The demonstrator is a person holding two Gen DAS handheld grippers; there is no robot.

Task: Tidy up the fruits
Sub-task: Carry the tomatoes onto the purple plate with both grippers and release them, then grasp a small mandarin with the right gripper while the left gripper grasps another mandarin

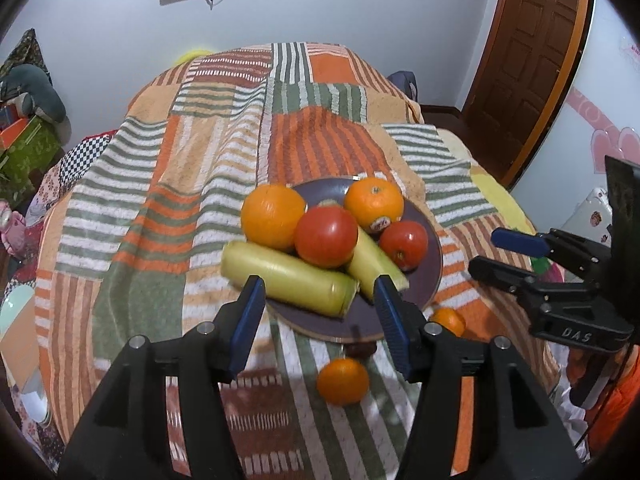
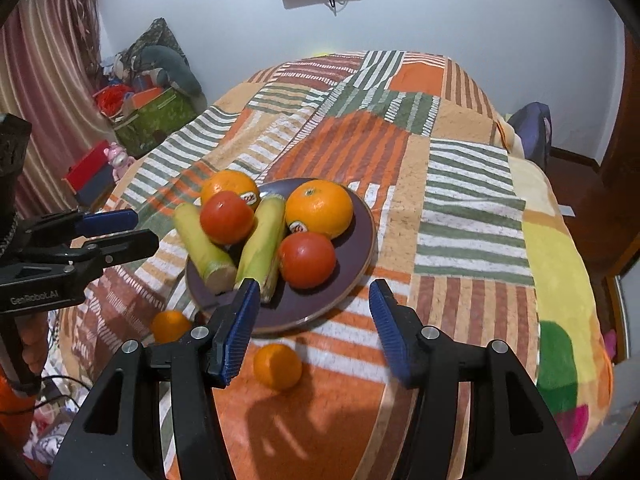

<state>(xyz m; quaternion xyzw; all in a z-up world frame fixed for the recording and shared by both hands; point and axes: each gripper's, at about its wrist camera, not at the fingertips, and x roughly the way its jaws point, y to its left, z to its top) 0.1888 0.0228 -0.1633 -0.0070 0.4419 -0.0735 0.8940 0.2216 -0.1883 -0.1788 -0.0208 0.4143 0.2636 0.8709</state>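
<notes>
Plate (image 1: 434, 264) w/ fruit beyond left claw (image 1: 318, 320)

Plate (image 1: 424, 280): dark purple-brown with a thin pale rim. On it, two oranges (image 2: 319, 209), bright orange, each with a small white-and-red sticker; two tomatoes (image 1: 326, 236), red; two corn cobs (image 1: 288, 282) in pale yellow-green husk.

Bed cover (image 1: 160, 208): patchwork of orange, peach, olive green and brown blocks, most striped in white.

Two small mandarins (image 2: 277, 366) on the cover: orange.

Left claw (image 1: 318, 312) and right claw (image 2: 314, 318): black frames, blue ribbed pads, silver screw heads.

Wall (image 2: 460, 12): plain pale grey-white. Door (image 1: 528, 60): dark brown wood. Curtain (image 2: 44, 92): pink and cream vertical stripes.
</notes>
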